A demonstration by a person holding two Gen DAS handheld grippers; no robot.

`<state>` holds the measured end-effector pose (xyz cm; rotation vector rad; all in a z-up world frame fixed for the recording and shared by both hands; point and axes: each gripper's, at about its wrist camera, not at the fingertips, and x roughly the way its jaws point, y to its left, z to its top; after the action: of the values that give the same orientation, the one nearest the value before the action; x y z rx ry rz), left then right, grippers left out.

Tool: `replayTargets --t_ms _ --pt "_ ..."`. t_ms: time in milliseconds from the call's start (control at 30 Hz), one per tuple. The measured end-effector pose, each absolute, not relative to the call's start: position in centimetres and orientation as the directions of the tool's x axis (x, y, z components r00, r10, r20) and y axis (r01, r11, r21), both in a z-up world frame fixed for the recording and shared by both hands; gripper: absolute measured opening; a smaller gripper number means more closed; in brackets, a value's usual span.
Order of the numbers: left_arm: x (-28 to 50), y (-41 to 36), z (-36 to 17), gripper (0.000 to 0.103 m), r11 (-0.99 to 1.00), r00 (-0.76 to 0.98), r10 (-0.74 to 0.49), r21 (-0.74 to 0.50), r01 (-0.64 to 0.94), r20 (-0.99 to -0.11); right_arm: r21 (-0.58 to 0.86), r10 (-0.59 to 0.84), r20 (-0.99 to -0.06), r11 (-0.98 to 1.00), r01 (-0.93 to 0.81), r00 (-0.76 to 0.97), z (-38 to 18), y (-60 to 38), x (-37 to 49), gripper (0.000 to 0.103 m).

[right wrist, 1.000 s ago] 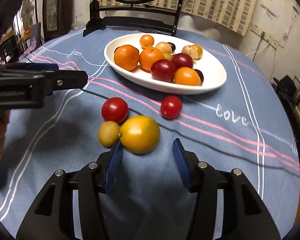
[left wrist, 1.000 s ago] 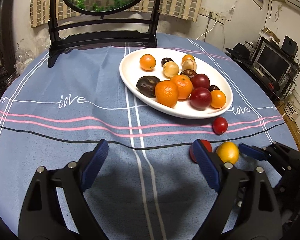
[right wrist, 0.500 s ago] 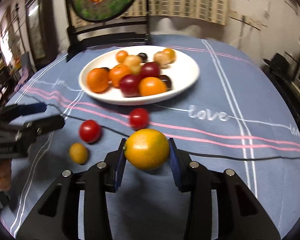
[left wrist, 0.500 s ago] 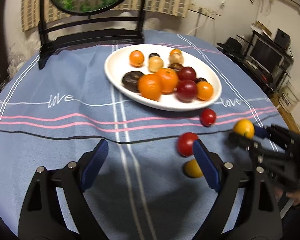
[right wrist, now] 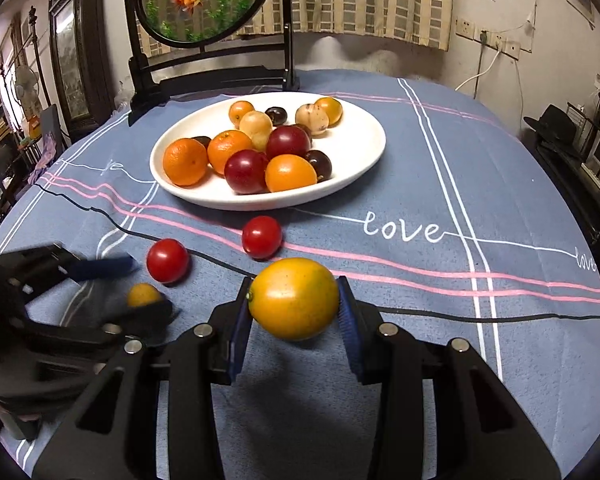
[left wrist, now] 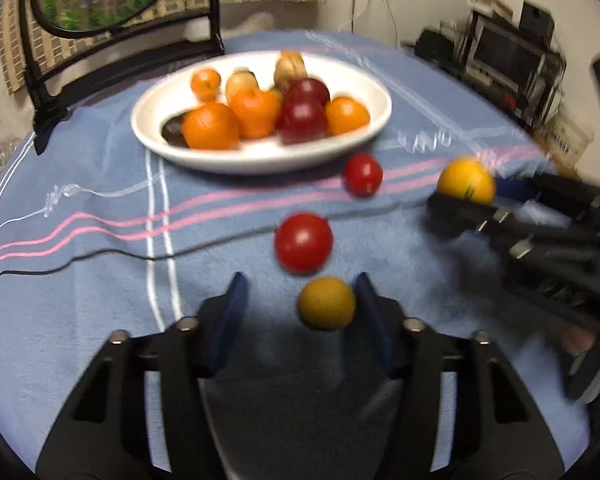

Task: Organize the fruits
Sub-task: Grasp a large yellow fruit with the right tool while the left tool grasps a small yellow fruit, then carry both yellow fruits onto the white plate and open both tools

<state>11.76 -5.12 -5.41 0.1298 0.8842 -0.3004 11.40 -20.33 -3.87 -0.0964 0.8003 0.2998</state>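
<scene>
My right gripper was squeezing the big yellow fruit between its two blue pads, low in the middle of the right wrist frame, lifted a little above the blue cloth. My left gripper had just been closing, and the small yellow fruit sat between its pads. The fruit was right beside the right-hand pad, but a gap showed on the other side, so it was not pinched. The left wrist frame was blurry.

Just above the small yellow fruit in that frame lay a red tomato. A second, smaller red tomato lay higher and to the right, close to the white plate. Both tomatoes rested on the cloth.

The plate sat in the upper middle of both frames. It held oranges, dark red plums and some pale round fruits, all heaped together. Behind the plate stood a black stand with a round picture of a fish.
</scene>
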Motion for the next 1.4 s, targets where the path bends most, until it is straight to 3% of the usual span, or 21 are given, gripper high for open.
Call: replayTargets --t_ms 100,400,600,800,1267,1300,1333,1400 --pt "11.5 -5.8 -5.5 0.028 0.939 0.594 -0.225 -0.011 0.343 -0.773 0.026 0.231 -0.714 0.952 -0.304 0.661 -3.7 -20.3 11.2 0.040" --pt "11.7 -5.2 -4.7 0.028 0.947 0.620 -0.209 0.002 0.322 -0.756 0.020 0.229 -0.701 0.953 -0.302 0.676 -3.4 -20.2 11.1 0.040" --pt "11.7 -2.9 0.0 0.028 0.958 0.687 -0.220 -0.021 0.285 -0.693 0.089 0.260 -0.657 0.959 -0.269 0.708 -1.4 -21.0 11.1 0.041" --pt "15.7 -1.4 3.0 0.027 0.975 0.709 -0.183 -0.033 0.221 -0.681 0.016 0.252 -0.600 0.953 -0.304 0.759 1.7 -19.3 12.4 0.041" --pt "25.2 -0.6 0.9 0.028 0.991 0.677 -0.124 -0.060 0.116 -0.726 0.000 0.270 -0.617 0.939 -0.343 0.739 -0.6 -14.9 20.6 0.041" --pt "25.5 -0.7 0.8 0.028 0.991 0.675 -0.126 -0.065 0.115 -0.727 0.000 0.271 -0.617 0.939 -0.345 0.739 -0.7 -14.8 21.0 0.041" --pt "25.8 -0.7 0.7 0.038 0.991 0.677 -0.127 -0.071 0.110 -0.725 -0.004 0.270 -0.622 0.937 -0.348 0.734 -0.9 -14.7 21.3 0.041" --pt "25.9 -0.6 0.7 0.068 0.994 0.689 -0.104 -0.062 0.086 -0.718 -0.039 0.242 -0.640 0.938 -0.345 0.729 -1.3 -14.3 21.9 0.045"
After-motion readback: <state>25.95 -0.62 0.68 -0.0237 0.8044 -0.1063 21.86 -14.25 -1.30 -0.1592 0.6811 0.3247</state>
